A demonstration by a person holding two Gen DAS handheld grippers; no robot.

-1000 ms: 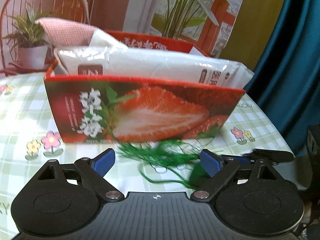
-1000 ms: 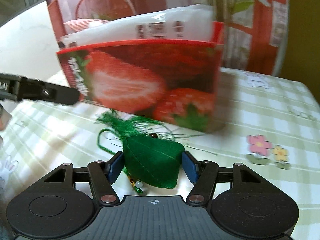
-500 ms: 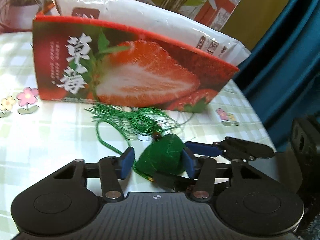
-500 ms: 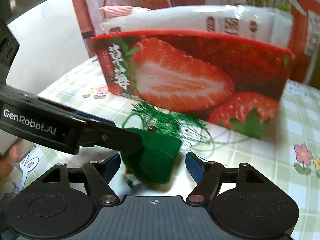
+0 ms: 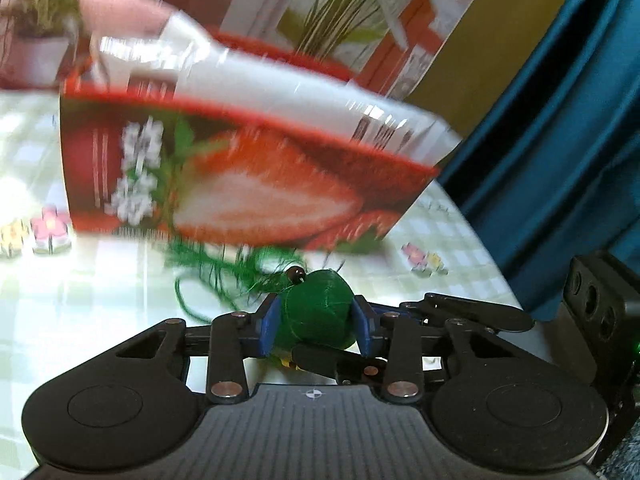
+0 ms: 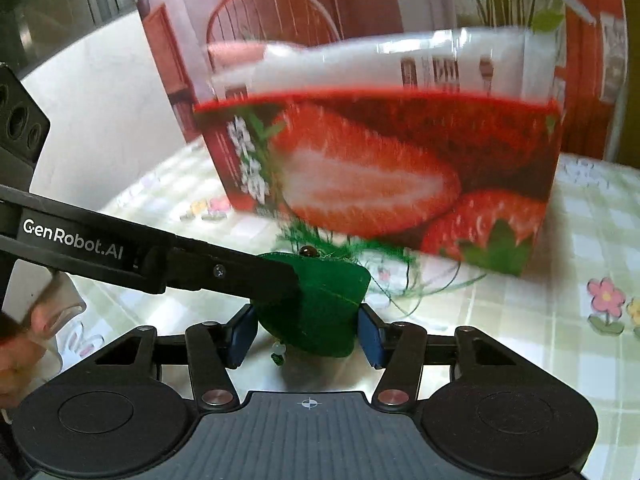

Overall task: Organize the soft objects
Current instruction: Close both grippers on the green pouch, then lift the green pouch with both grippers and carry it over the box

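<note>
Right now both grippers are at the same little green pouch (image 5: 318,312), just in front of the strawberry box (image 5: 248,184) on the checked tablecloth (image 5: 80,300). The left gripper (image 5: 316,326) is squeezing shut, and its blue pads (image 5: 269,326) already press on the two sides of the pouch. The right gripper (image 6: 307,334) is closing too, with the pouch (image 6: 316,312) between its pads, which touch or almost touch the cloth.

I think the pouch is soft and very light, like a tiny stuffed pillow. It will squash a bit, so a gentle squeeze is enough. Its fat middle is the best place to hold, because that part fills the pads.

At its far end, by a dark bead (image 5: 296,273), a bunch of thin green tassel threads (image 5: 224,268) lies loose on the cloth. These are floppy and could snag on the box edge. White packs (image 5: 280,92) already sit inside the box.
</note>
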